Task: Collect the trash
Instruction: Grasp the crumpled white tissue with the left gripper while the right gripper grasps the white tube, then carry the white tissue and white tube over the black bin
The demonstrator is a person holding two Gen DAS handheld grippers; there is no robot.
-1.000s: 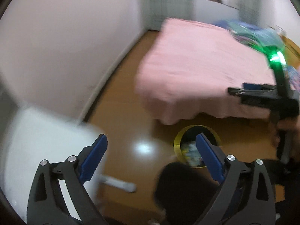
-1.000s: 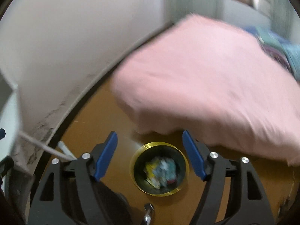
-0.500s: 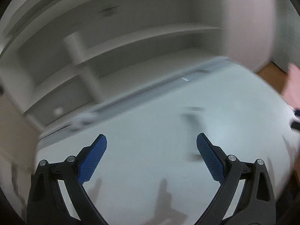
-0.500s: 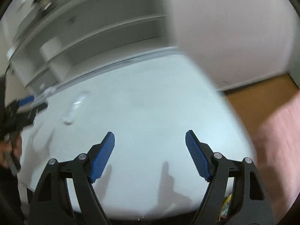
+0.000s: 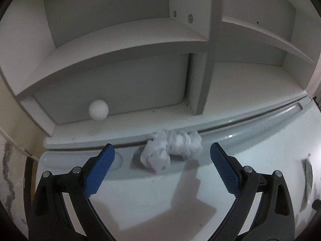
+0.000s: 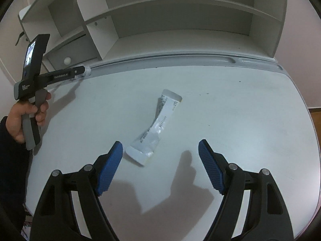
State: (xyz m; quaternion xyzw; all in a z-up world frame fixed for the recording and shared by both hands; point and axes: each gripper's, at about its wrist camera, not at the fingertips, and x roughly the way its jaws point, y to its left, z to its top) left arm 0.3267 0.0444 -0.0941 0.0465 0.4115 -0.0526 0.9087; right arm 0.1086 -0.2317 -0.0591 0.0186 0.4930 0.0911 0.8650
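**Both grippers over the white desk, jaws apart**

The left gripper point(image 5: 162, 158) hangs wide open before a crumpled tissue point(image 5: 172, 150) lying in the groove at the desk's point(image 6: 240, 110) back edge — bare surface nearer. The right gripper point(image 6: 160, 156), jaws apart and empty, faces a flattened wrapper point(image 6: 156, 126) mid-desk, with open room all around.

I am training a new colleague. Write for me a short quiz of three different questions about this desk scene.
1. True or false: the left hand-held gripper is shut on the crumpled tissue.
2. What lies flat on the desk in front of the right hand-held gripper? A) a bottle B) an empty sachet wrapper C) a spoon
3. Fill in: the tissue rests against the desk's rear ____.

Key: 1 false, both grippers are open and empty; 2 B; 3 groove.
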